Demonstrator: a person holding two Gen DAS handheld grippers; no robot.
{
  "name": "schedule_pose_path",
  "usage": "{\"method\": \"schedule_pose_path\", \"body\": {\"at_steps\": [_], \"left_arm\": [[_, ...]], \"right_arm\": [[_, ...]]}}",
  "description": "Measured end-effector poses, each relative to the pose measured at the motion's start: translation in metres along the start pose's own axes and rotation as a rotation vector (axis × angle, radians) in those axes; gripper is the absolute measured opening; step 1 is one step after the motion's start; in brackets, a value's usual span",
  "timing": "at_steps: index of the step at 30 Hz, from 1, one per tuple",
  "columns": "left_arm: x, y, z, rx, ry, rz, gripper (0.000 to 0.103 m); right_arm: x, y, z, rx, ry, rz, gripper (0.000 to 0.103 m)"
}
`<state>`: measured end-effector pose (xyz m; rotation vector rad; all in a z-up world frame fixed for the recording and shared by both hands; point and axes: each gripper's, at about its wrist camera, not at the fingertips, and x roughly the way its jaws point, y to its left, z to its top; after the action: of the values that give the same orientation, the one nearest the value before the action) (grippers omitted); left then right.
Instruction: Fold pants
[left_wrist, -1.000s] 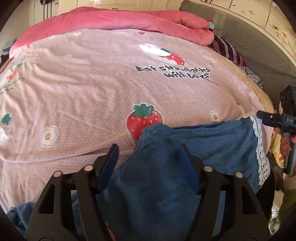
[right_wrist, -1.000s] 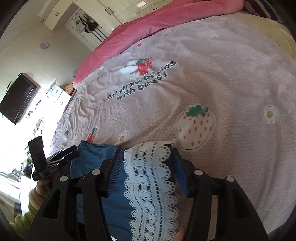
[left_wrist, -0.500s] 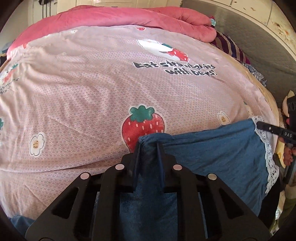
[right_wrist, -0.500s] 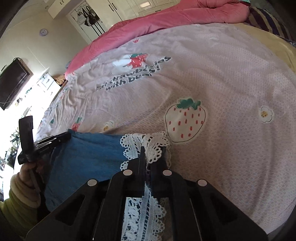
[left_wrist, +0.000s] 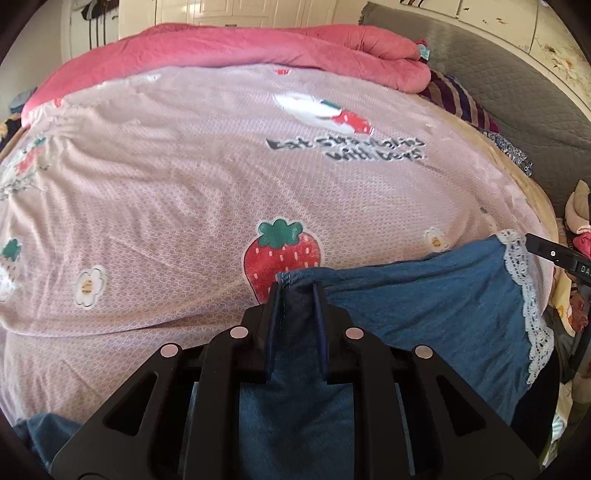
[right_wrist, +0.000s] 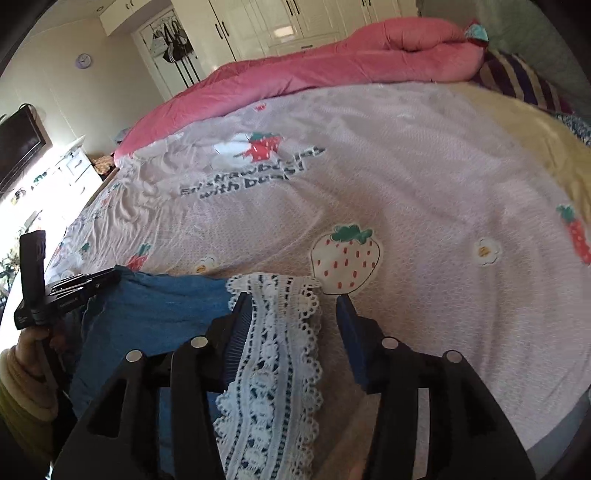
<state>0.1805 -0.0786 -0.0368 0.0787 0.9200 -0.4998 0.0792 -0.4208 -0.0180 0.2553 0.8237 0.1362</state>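
Note:
Blue denim pants (left_wrist: 424, 306) with a white lace hem (left_wrist: 517, 258) lie at the near edge of the bed. My left gripper (left_wrist: 297, 291) is shut on a bunched fold at the pants' upper edge. In the right wrist view the lace hem (right_wrist: 273, 332) runs between the fingers of my right gripper (right_wrist: 291, 297), whose jaws are opening. The lace rests against the left finger while the right finger stands clear of it. The blue cloth (right_wrist: 159, 310) stretches left toward the left gripper (right_wrist: 74, 288), which a hand holds.
The pink strawberry-print sheet (left_wrist: 221, 177) covers the bed. A rolled pink duvet (left_wrist: 258, 48) lies along the far side, with a striped pillow (left_wrist: 458, 99) and a grey headboard (left_wrist: 498, 74) to the right. Wardrobes (right_wrist: 295, 18) and a wall TV (right_wrist: 18, 144) stand beyond.
Both grippers closed on the pants, the left on the blue fold and the right on the lace. The left stays shut; the right's fingers have since spread apart again with the lace still between them.

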Motion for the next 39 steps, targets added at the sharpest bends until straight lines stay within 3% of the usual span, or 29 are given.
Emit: {"method": "schedule_pose_path", "body": {"at_steps": [9,11,13,18,28,32,39], "left_arm": [[-0.044,-0.013,-0.015,0.035,-0.092,0.052,0.01],[-0.053,-0.014,-0.019,0.043,-0.119,0.083,0.018],[-0.061,-0.013,-0.023,0.046,-0.139,0.112,0.041],[-0.081,-0.01,-0.035,0.052,-0.167,0.155,0.043],[-0.102,0.019,-0.094,-0.017,-0.11,0.267,0.065],[-0.101,0.043,-0.109,-0.107,-0.06,0.258,0.065],[-0.099,0.057,-0.112,-0.148,-0.037,0.264,0.065]], "right_arm": [[-0.032,0.052,-0.024,-0.135,-0.056,0.017,0.07],[-0.034,0.064,-0.03,-0.168,-0.049,0.026,0.072],[-0.035,0.075,-0.036,-0.197,-0.043,0.038,0.075],[-0.031,0.097,-0.051,-0.242,-0.02,0.064,0.075],[-0.012,0.127,-0.077,-0.284,0.044,0.109,0.078],[-0.005,0.124,-0.085,-0.278,0.086,0.083,0.079],[0.0,0.097,-0.095,-0.191,0.159,0.038,0.081]]}}
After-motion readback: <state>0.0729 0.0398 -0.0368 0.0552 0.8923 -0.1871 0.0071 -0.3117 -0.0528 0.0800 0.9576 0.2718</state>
